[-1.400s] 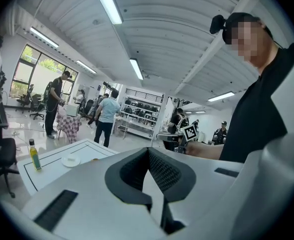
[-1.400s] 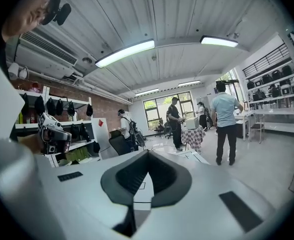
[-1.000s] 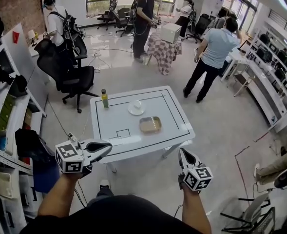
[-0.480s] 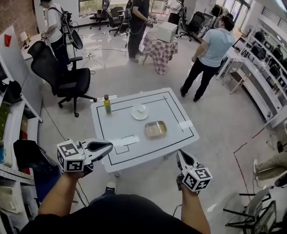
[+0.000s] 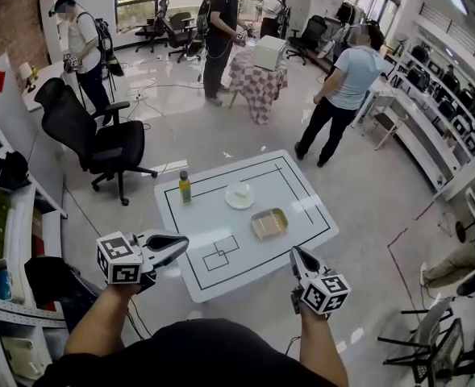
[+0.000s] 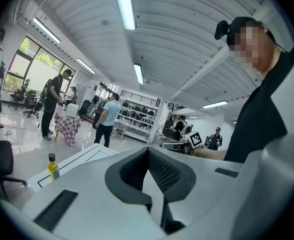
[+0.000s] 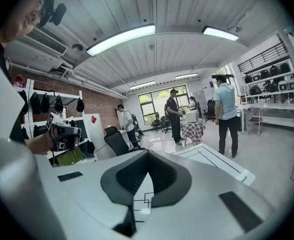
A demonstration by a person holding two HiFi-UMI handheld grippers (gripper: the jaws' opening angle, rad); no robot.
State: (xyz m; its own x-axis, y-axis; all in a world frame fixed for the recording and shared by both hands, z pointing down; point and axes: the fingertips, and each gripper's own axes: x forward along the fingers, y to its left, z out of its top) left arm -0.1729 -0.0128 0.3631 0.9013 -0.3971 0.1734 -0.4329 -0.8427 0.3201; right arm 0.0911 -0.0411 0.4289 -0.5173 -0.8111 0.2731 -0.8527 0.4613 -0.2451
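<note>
The left gripper is held low at the left and points to the right, level with the near left edge of the bench. Its fingers are closed together with nothing between them. The right gripper points up and away from the person. It hangs just off the bench's near right edge, fingers likewise pressed together and empty. Neither touches the bench.

The bench is white and rectangular, and its long axis runs left to right, rising slightly to the right. A black border line is drawn on its top, with small black squares near the front edge. The top hides its legs.

A shallow rectangular tray lies right of centre, its long axis along the bench's. Beyond it sits a white plate, and what lies on it is too small to make out. A bottle of yellow liquid with a dark cap stands upright at the far left. In the left gripper view only the bottle and one strip of the bench show, because the gripper's body covers the rest.

The floor is glossy grey. A black office chair stands far left. Farther off, several people stand around a small table under a checked cloth, and shelving lines the right wall.
</note>
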